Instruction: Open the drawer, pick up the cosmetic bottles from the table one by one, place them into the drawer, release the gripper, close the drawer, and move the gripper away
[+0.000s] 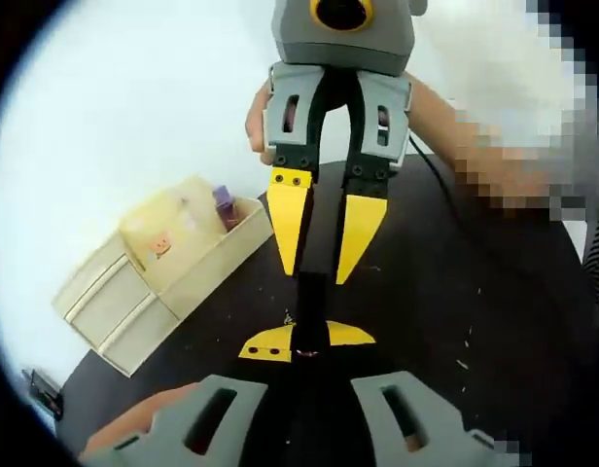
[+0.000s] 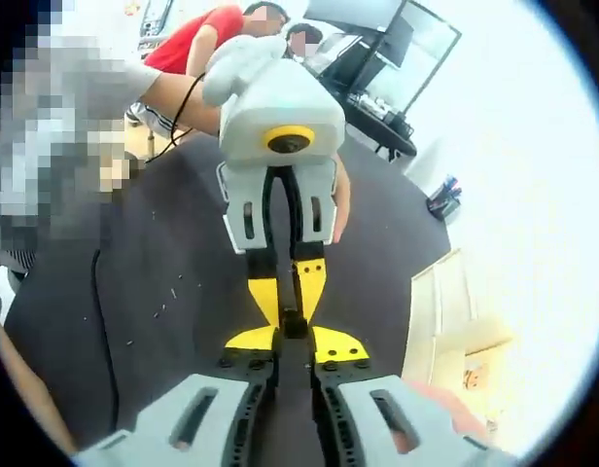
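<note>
Here, two handheld grippers face each other tip to tip over a black table (image 1: 455, 321).

In the left gripper view, the left gripper (image 1: 306, 343) rises from the bottom edge, its yellow jaws brought together on the near end of a slim black cosmetic bottle (image 1: 313, 292). Opposite it, the right gripper (image 1: 327, 233) comes down from the top, and its yellow fingers (image 1: 288, 219) sit either side of the far end of the same bottle, touching it. A hand (image 1: 258, 122) holds that gripper from behind.

To the left, on the table's edge, stands a cream drawer unit (image 1: 134, 292). Its top compartment is open, and a small purple bottle (image 1: 225, 206) stands upright inside, near the right wall.

In the right gripper view, the right gripper (image 2: 297, 342) has its jaws close together around the dark bottle (image 2: 294, 326), with the left gripper (image 2: 285, 292) meeting it from the far side. The drawer unit (image 2: 445, 321) lies to the right. Two people (image 2: 207, 39) are at the far edge of the table.
</note>
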`<state>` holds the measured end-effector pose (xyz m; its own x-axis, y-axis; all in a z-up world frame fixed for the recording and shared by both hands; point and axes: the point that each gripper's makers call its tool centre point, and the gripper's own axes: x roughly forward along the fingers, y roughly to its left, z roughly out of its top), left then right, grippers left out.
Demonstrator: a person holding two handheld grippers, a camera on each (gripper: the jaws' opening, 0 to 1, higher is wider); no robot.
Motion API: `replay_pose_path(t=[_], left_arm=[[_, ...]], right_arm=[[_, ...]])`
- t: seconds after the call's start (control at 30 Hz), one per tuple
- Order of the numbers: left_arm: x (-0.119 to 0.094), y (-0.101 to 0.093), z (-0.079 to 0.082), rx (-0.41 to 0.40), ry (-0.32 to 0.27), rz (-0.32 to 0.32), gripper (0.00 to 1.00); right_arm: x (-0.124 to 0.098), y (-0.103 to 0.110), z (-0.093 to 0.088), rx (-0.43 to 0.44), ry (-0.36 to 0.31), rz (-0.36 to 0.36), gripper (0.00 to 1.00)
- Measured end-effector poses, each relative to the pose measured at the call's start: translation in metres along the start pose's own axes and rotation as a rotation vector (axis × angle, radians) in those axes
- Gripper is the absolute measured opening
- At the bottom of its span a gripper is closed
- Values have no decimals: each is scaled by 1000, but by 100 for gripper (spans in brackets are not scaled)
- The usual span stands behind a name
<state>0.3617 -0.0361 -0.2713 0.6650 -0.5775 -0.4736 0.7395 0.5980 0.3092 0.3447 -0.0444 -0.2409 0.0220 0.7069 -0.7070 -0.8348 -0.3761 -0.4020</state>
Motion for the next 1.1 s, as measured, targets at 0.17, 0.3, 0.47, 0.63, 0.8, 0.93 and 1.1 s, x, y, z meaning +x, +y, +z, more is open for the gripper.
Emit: replay_pose_path(t=[0.17,0.3,0.47,0.63,0.8,0.93,1.1], left_arm=[[-7,4,-7,-25,20,23,6],[-12,12,-10,-56,26,51,6],[-21,23,-9,-106,49,96,6],[-36,44,0,-189,40,149,6],[-49,61,9,-274,45,207,6],[-56,74,15,-323,59,248,6],[-63,87,25,-360,68,288,6]], right_arm=[[-14,-7,6,12,-46,-43,22],[-23,-14,3,-14,-20,-102,27],[-28,-23,-12,-58,82,-165,33],[-27,-24,-13,-57,82,-175,35],[-31,-32,-17,-79,116,-219,36],[-33,-38,-22,-71,144,-250,43],[-35,-45,-28,-61,167,-281,48]])
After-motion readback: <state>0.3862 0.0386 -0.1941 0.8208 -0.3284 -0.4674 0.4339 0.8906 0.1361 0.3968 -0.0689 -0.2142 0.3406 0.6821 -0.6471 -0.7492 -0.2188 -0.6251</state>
